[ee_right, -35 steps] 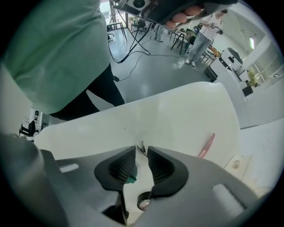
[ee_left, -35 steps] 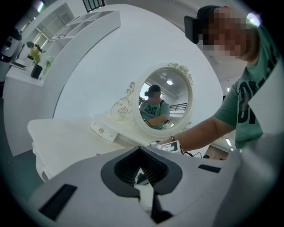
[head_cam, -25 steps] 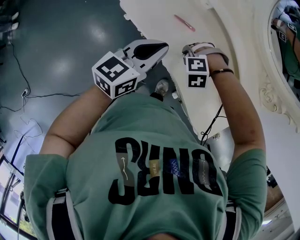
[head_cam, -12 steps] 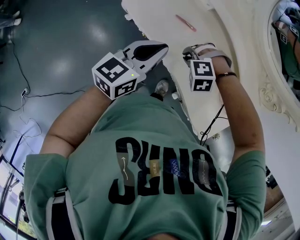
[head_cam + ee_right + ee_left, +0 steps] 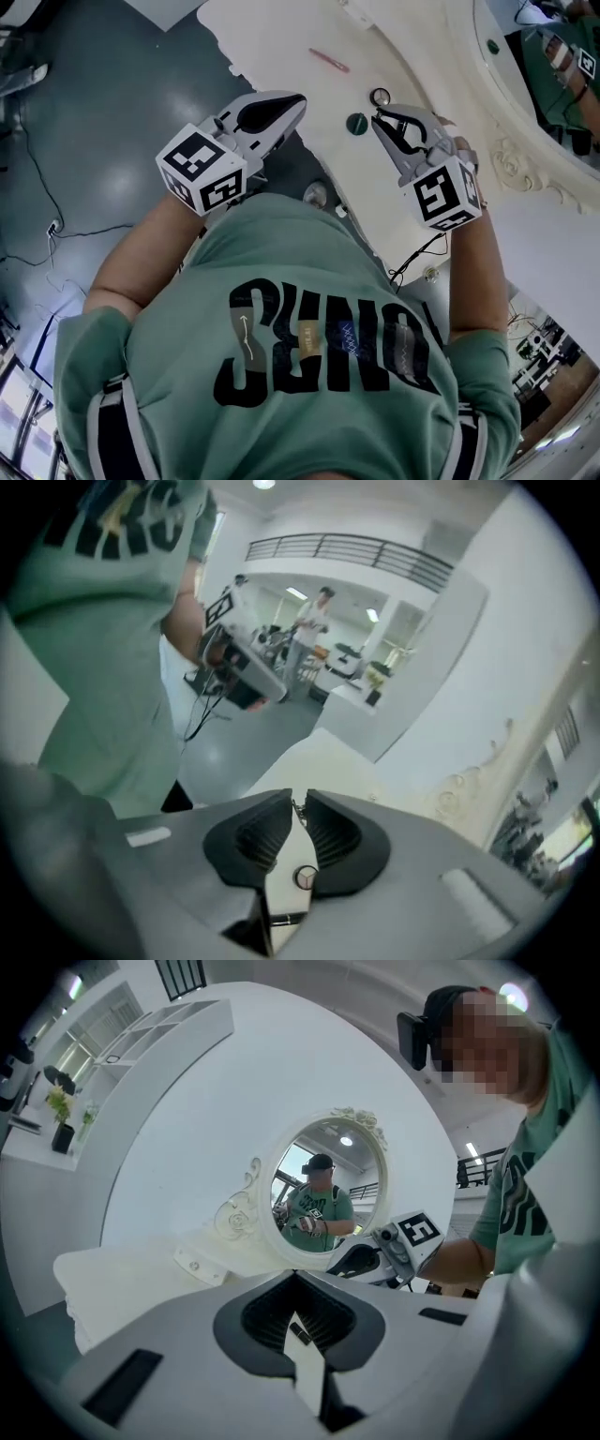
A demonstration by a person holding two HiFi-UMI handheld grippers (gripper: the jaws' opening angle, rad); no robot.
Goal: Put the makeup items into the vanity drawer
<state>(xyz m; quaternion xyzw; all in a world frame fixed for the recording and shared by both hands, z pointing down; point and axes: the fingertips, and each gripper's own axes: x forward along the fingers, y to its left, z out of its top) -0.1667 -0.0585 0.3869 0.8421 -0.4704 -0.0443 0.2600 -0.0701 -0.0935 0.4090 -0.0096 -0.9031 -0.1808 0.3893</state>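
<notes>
On the cream vanity top (image 5: 281, 37) lie a pink stick-like item (image 5: 329, 60), a dark green round item (image 5: 356, 123) and a small metal ring (image 5: 380, 97). My right gripper (image 5: 379, 114) points its tips at the ring. In the right gripper view its jaws (image 5: 296, 803) stand nearly together, with a small metal chain-like piece (image 5: 298, 810) pinched at the tips. My left gripper (image 5: 296, 99) hovers over the vanity's front edge, left of the green item, shut with nothing in it (image 5: 295, 1279).
An oval mirror (image 5: 534, 56) in a carved frame (image 5: 525, 169) rises behind the vanity top. A round silver knob (image 5: 317, 194) shows below the vanity's front edge. Dark floor (image 5: 112, 84) with cables (image 5: 56, 202) lies to the left. My body fills the lower head view.
My right gripper has swung to the right and tilted back, so its jaws now face up toward the ring. The head view has shifted, bringing the green item and the ring into sight.
</notes>
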